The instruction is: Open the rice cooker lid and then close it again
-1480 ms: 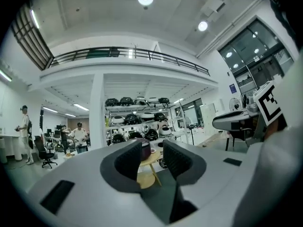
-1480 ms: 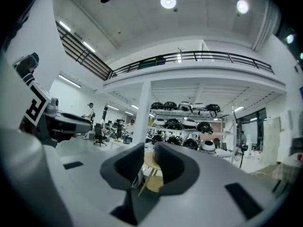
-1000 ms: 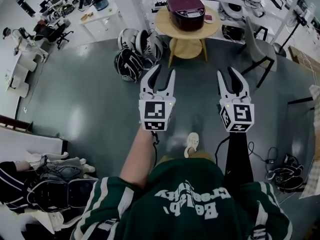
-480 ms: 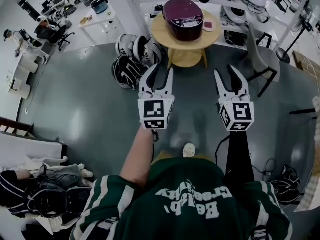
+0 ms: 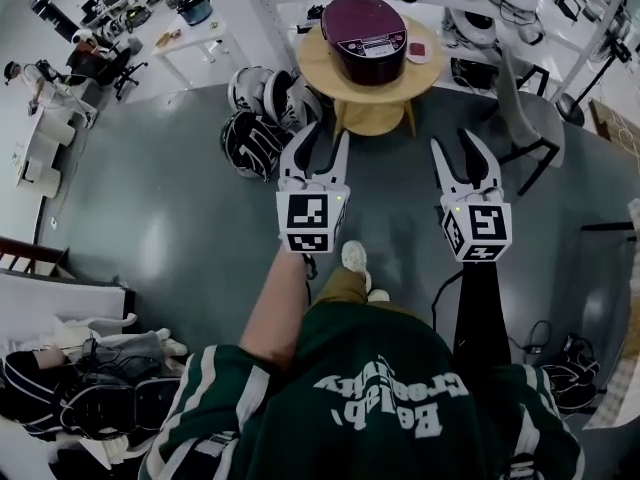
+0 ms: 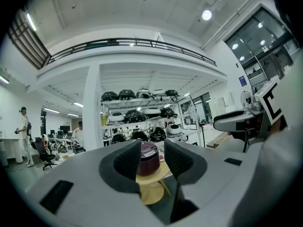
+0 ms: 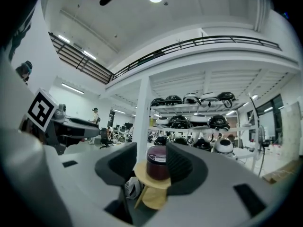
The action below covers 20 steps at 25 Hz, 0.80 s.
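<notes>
Both grippers were held out level in front of the person, side by side and apart, pointing toward the table.

The left gripper (image 5: 326,138) had its jaws partly open, with nothing held. In the left gripper view only the far-off rice cooker (image 5: 370,25) showed through the gap, not touched.

The right gripper (image 5: 456,145) had its jaws partly open too and had just been opening. It had nothing between them and no grip. The right gripper view framed the same cooker past the jaws, well apart from them.

The cooker was dark maroon with its lid down and a control panel on top. It sat on a round wooden table (image 5: 325,66) at the top centre of the head view, well ahead of both grippers. A small pink item (image 5: 418,51) lay on the table just beside the cooker, on its right; I couldn't tell what it was.

A cluster of black-and-white round objects (image 5: 262,113) lay on the grey floor (image 5: 180,228) left of the table legs. A grey chair (image 5: 527,103) stood right of the table. Shelves (image 6: 137,100) behind the table held more round black and white objects.

The person wore a green sweatshirt (image 5: 375,398), with one light shoe (image 5: 354,259) stepped forward between the grippers. White desks (image 5: 195,33) stood at the far upper left.
</notes>
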Each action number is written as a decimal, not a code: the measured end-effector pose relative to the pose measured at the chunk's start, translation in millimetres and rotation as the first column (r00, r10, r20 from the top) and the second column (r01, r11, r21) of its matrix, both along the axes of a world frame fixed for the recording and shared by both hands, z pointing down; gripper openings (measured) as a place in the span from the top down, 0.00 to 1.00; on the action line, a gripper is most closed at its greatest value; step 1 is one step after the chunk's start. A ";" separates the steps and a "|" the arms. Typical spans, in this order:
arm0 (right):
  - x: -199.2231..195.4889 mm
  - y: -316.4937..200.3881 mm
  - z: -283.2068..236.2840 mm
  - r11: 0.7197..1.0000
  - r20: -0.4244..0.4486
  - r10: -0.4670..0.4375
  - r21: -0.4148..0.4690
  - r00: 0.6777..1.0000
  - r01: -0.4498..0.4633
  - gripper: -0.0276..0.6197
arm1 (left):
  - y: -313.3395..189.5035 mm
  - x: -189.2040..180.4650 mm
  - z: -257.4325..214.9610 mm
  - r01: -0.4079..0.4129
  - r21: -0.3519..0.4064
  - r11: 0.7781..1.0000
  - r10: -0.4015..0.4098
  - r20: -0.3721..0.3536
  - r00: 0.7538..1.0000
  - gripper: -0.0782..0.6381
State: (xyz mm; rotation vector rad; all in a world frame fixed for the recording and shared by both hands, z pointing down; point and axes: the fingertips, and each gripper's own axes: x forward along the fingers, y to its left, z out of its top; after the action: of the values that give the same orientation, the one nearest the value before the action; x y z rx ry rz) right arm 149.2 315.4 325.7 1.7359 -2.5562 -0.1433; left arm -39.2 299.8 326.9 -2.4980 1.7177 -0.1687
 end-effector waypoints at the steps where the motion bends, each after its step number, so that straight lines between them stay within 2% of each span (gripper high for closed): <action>1: 0.7 -6.1 1.1 1.000 0.003 0.001 -0.002 1.000 -0.001 0.65 | -6.3 0.1 0.3 -0.002 0.000 1.000 0.002 -0.005 1.000 0.69; 9: -5.9 -82.7 1.6 1.000 -0.004 -0.010 0.009 1.000 0.010 0.65 | -83.2 -6.6 2.9 0.000 0.013 1.000 0.001 -0.033 0.999 0.69; 14: -16.0 -150.9 3.1 1.000 -0.001 -0.018 0.004 1.000 0.018 0.65 | -151.0 -9.4 6.6 -0.015 0.014 1.000 0.016 -0.030 0.999 0.69; 20: -34.3 -236.2 8.1 0.998 -0.012 -0.058 -0.040 0.998 0.057 0.64 | -241.2 -15.1 5.9 -0.043 -0.001 0.999 0.043 -0.035 0.998 0.69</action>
State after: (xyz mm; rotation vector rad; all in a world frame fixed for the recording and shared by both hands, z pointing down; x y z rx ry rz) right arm 115.0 79.2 333.7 1.6433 -2.5819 -0.1048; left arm -54.3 58.6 332.8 -2.5515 1.6749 -0.1238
